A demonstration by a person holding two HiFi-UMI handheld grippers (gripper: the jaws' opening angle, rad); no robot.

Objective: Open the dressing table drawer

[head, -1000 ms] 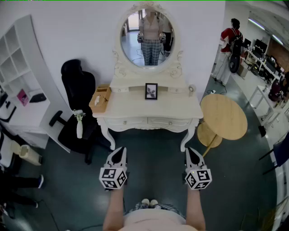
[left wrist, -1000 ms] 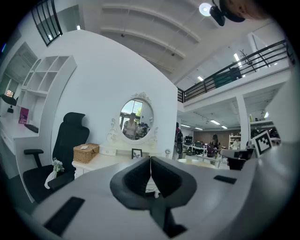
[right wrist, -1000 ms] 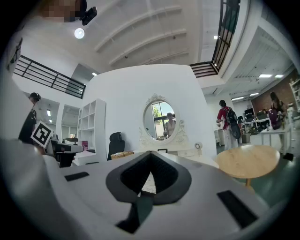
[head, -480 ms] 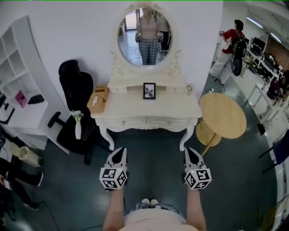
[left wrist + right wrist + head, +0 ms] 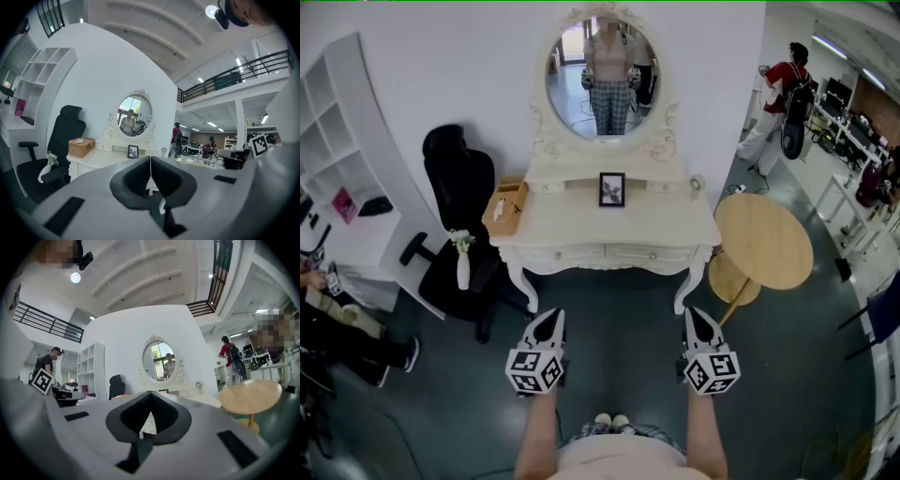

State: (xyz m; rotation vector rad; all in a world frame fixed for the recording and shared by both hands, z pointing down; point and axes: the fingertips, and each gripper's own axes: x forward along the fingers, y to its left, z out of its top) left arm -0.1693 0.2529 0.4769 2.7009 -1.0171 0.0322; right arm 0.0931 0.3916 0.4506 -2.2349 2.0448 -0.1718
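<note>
The white dressing table (image 5: 609, 227) stands ahead against the wall, with an oval mirror (image 5: 606, 75) above it. Two shallow drawers sit side by side in its front rail, the left drawer (image 5: 570, 253) and the right drawer (image 5: 643, 253), both closed. My left gripper (image 5: 551, 315) and right gripper (image 5: 694, 312) hang level over the dark floor, well short of the table and touching nothing. Both are shut and empty. The left gripper view shows the left gripper (image 5: 150, 158) with its jaws meeting, the table (image 5: 96, 159) beyond. In the right gripper view the right gripper (image 5: 150, 393) is likewise closed.
A wicker basket (image 5: 508, 204) and a picture frame (image 5: 612, 188) sit on the table. To its left are a black office chair (image 5: 459, 187) and a white vase (image 5: 463, 267), to its right a round wooden table (image 5: 764, 239). A person (image 5: 342, 328) sits far left.
Both grippers have stayed where they were. At the left edge the seated person's legs have shifted further into view.
</note>
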